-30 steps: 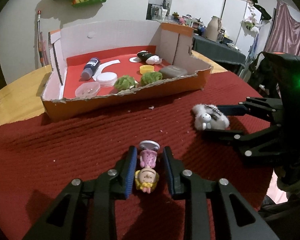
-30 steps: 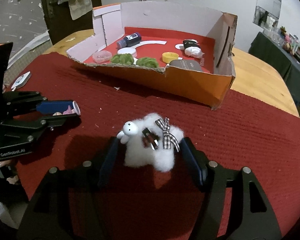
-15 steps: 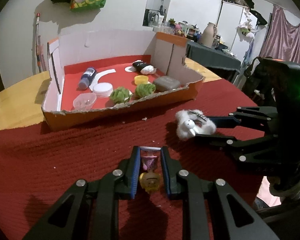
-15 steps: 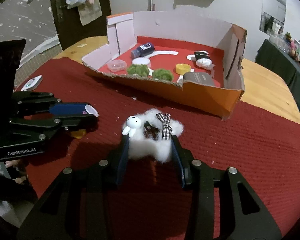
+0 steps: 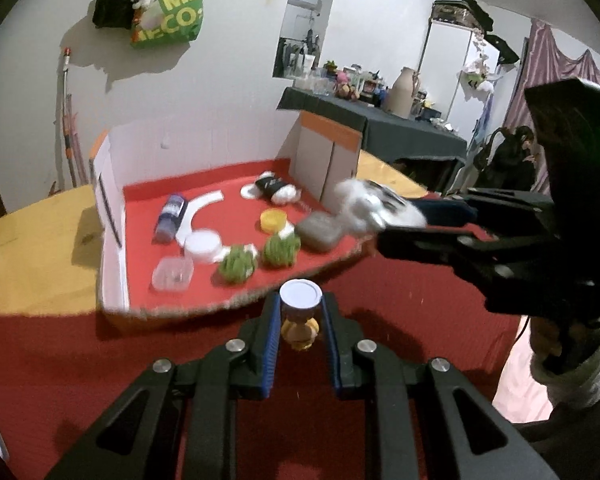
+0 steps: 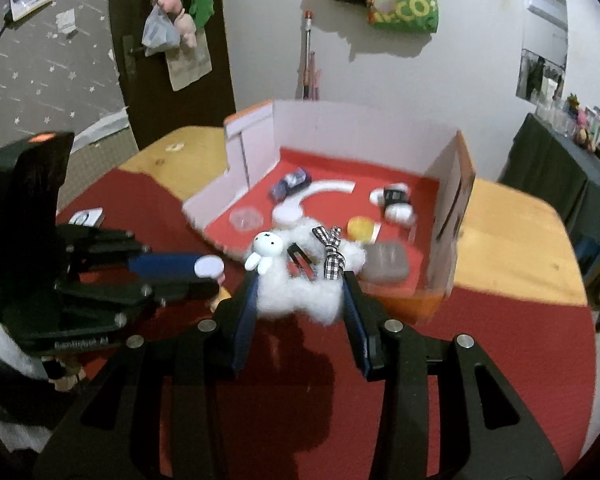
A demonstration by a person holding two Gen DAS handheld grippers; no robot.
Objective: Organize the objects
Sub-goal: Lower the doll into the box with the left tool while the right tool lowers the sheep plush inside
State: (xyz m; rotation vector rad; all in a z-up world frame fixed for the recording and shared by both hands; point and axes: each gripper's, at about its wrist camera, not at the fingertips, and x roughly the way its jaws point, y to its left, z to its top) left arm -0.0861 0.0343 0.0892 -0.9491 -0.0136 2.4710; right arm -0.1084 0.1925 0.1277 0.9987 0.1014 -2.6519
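Just short of the cardboard box's (image 5: 112,216) torn front edge, the left gripper (image 5: 300,316) pinched a small doll figurine (image 5: 300,320) by its middle, hard and light, liable to twist in the pads. Over that box's near right corner, the right gripper (image 6: 300,292) squeezed a fluffy white rabbit plush (image 6: 300,276) across its body; soft and near weightless, it judged safe to grip anywhere. A second earlier both toys lay on the red cloth (image 6: 500,360) well before the box; both had since risen and advanced toward it
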